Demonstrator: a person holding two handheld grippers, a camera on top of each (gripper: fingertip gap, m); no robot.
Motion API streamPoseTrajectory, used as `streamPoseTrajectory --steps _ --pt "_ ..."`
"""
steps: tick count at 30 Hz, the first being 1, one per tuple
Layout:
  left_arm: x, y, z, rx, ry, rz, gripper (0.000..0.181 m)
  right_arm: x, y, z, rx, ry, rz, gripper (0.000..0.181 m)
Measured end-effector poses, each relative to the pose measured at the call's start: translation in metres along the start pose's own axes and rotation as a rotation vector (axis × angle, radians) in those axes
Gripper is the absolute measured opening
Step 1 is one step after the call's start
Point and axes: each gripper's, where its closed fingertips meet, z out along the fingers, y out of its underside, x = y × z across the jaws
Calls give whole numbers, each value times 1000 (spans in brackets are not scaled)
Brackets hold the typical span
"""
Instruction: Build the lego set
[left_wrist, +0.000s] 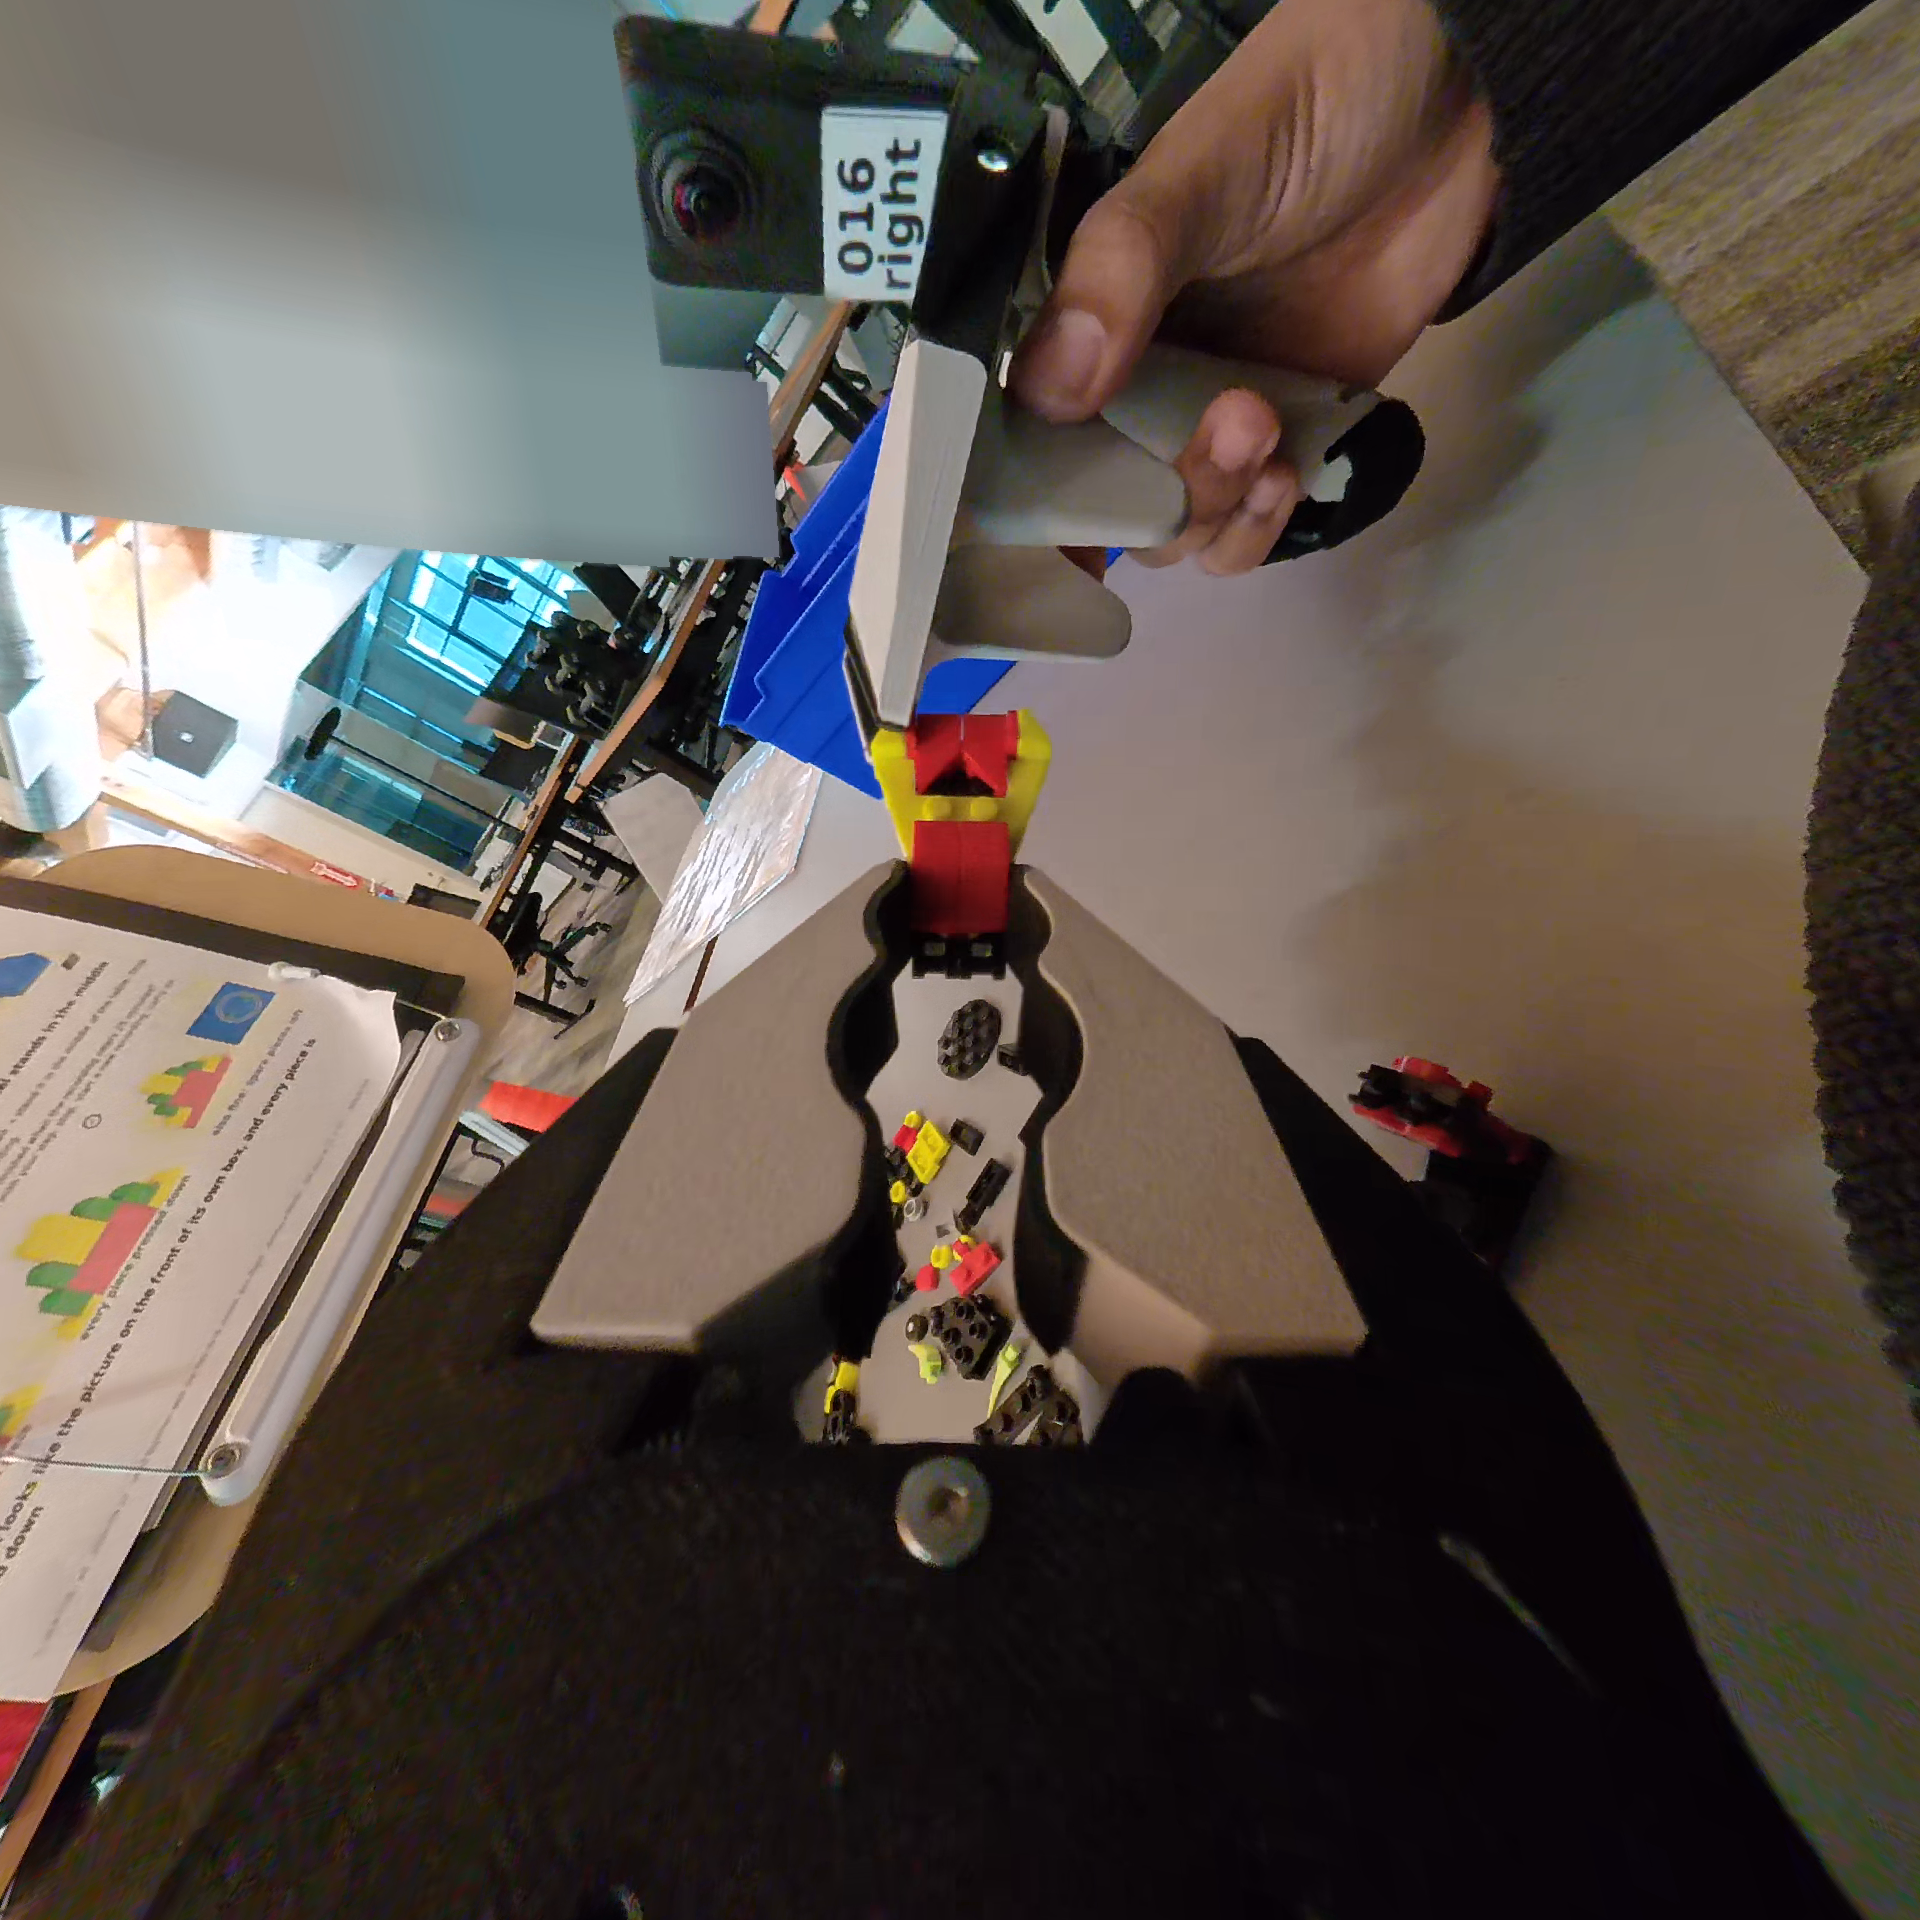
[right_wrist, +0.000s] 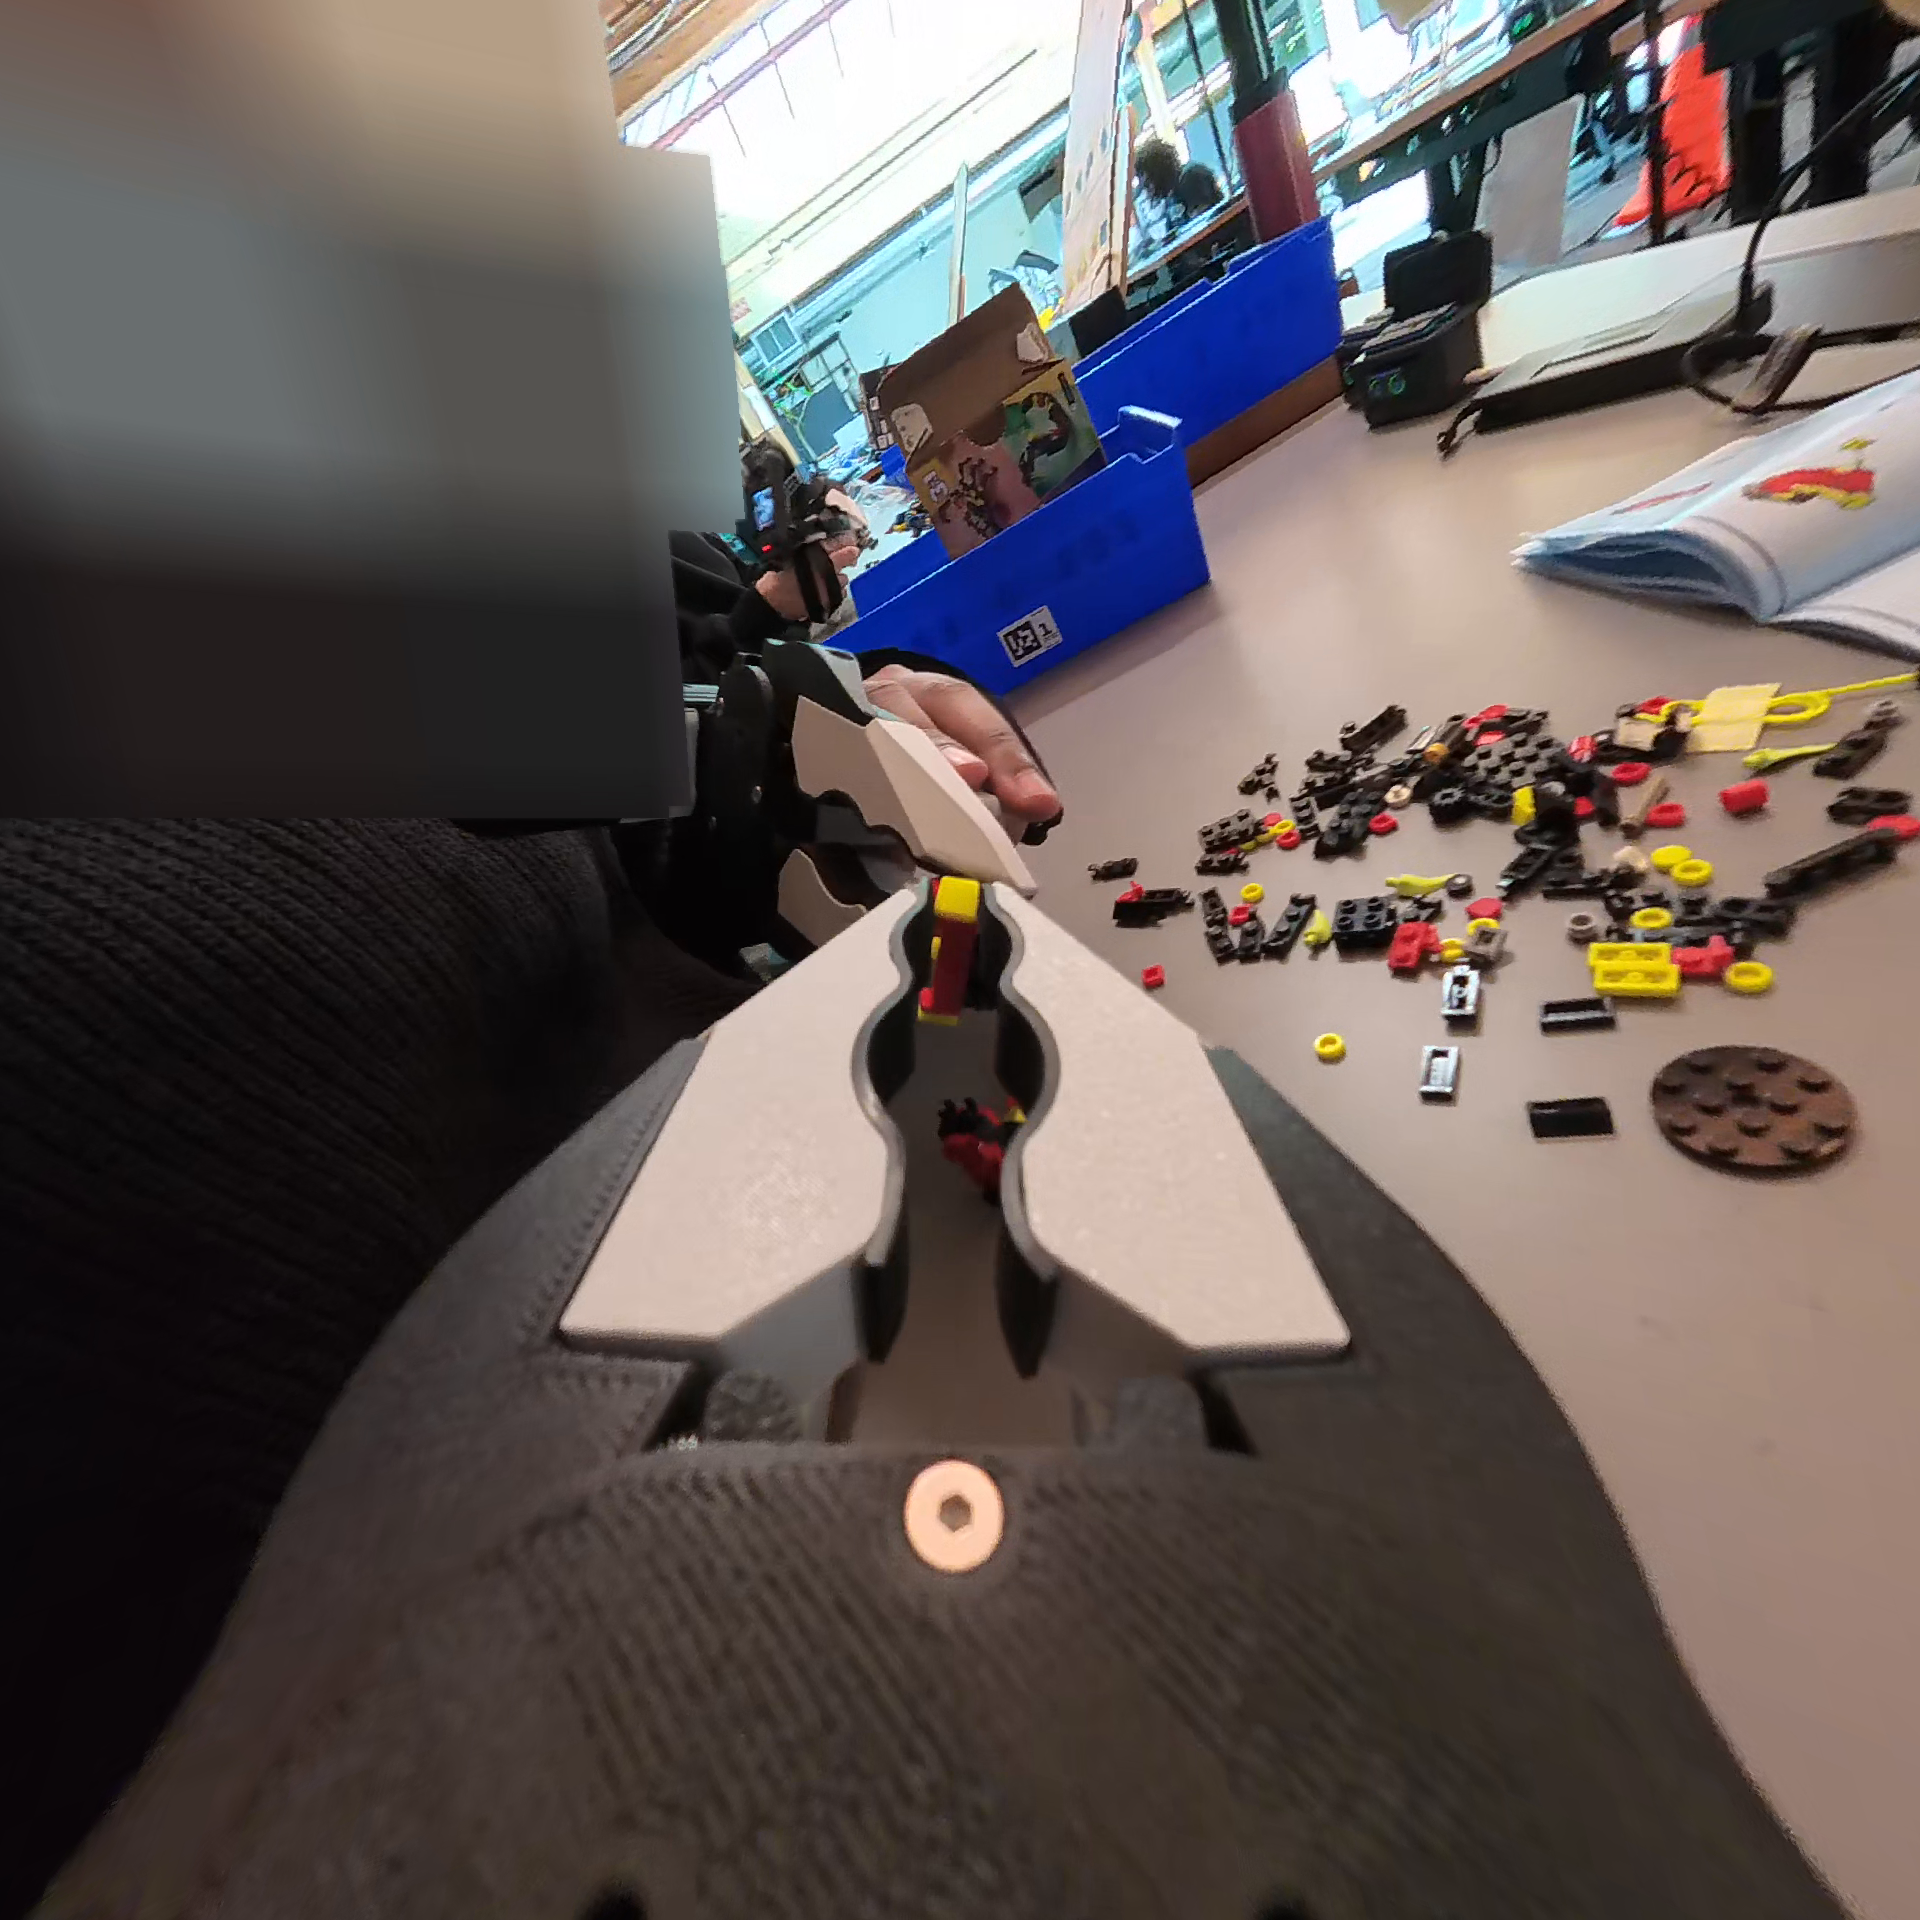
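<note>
A small red and yellow lego assembly (left_wrist: 961, 821) is held in the air between both grippers. My left gripper (left_wrist: 958, 909) is shut on its red near end. My right gripper (right_wrist: 951, 914) reaches in from the far side and is shut on its yellow end, where the assembly (right_wrist: 951, 951) shows edge-on between the tips. A second red and black sub-assembly (left_wrist: 1444, 1122) lies on the grey table (right_wrist: 1351, 1455), also seen through the right gripper's gap (right_wrist: 977, 1138). Several loose black, red and yellow pieces (right_wrist: 1558, 862) lie spread on the table.
A dark round studded plate (right_wrist: 1751, 1112) lies by the loose pieces. A blue bin (right_wrist: 1039, 551) holding a cardboard box (right_wrist: 987, 426) stands behind. An open instruction booklet (right_wrist: 1766, 540) lies far right. A printed sheet on a stand (left_wrist: 156, 1195) stands left of the left gripper. Left and right tips are no more than a few centimetres apart. The dark round studded plate (right_wrist: 1751, 1112) is about equally far from each gripper, around 15 cm.
</note>
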Motion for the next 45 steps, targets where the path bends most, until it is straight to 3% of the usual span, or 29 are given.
streamPoseTrajectory --steps 7,18,21,26,31,38,45 --pt "5 -5 -1 27 25 -11 16 -5 3 -2 -2 -103 137 5" --pt "5 -4 -1 20 27 -16 16 -3 4 -2 -8 -91 119 5" --pt "4 -3 0 15 25 -30 16 1 -2 -4 20 -55 80 22" --pt "-2 6 2 -19 17 -96 17 1 -18 -14 94 -20 -20 27" --pt "3 16 4 -44 99 -269 16 -3 -13 -10 40 12 -198 37" --pt "24 16 0 -24 480 -864 16 2 14 -4 -138 69 -402 45" --pt "25 7 -5 21 534 -905 16 7 26 0 -202 89 -427 45"
